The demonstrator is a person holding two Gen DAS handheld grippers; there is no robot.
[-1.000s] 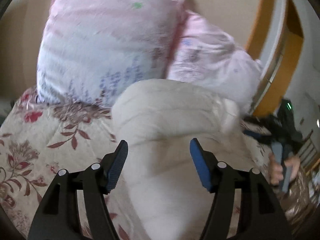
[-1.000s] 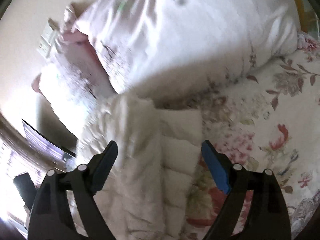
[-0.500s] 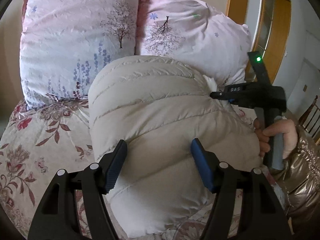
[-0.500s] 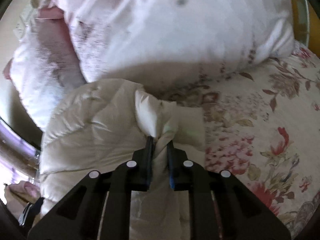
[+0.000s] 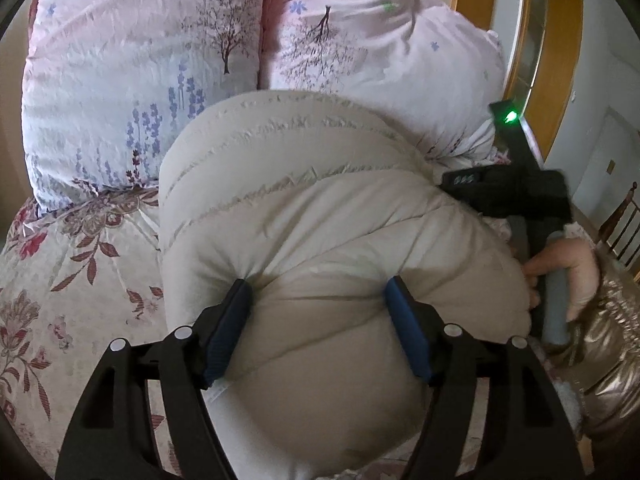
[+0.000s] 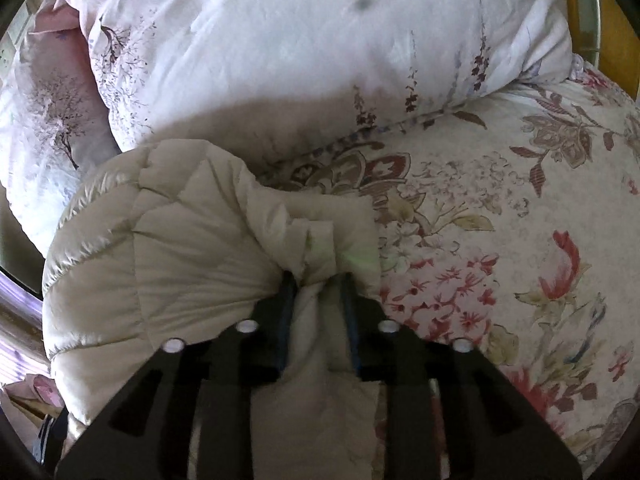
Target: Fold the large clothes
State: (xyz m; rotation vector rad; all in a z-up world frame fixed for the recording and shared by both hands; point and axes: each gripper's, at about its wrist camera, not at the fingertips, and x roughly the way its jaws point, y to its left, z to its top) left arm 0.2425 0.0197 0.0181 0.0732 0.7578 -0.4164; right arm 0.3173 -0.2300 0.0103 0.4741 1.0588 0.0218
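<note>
Left wrist view has us over a bed with a floral bedspread, cream with red and brown blooms. Two pink pillows with tree and lavender prints are propped side by side beyond the tool, and past them to the right there's a wooden door frame and a pale wall. A bit of dark wooden chair back shows at the far right edge.

One beige puffer jacket lies bunched on the bedspread, right under and ahead of our left gripper. Its jaws are spread wide, and the blue pads press into the puffy fabric on either side of a bulge, so it's dented but not pinched.

Our right gripper is clamped on a fold of the jacket's edge, with fabric squeezed between the nearly closed fingers. Seen from the left camera it sits to the right of the jacket, green light on top, our right hand wrapped round its handle. A shiny bronze sleeve covers that arm.

Count: one jacket, two pillows, two grippers.
</note>
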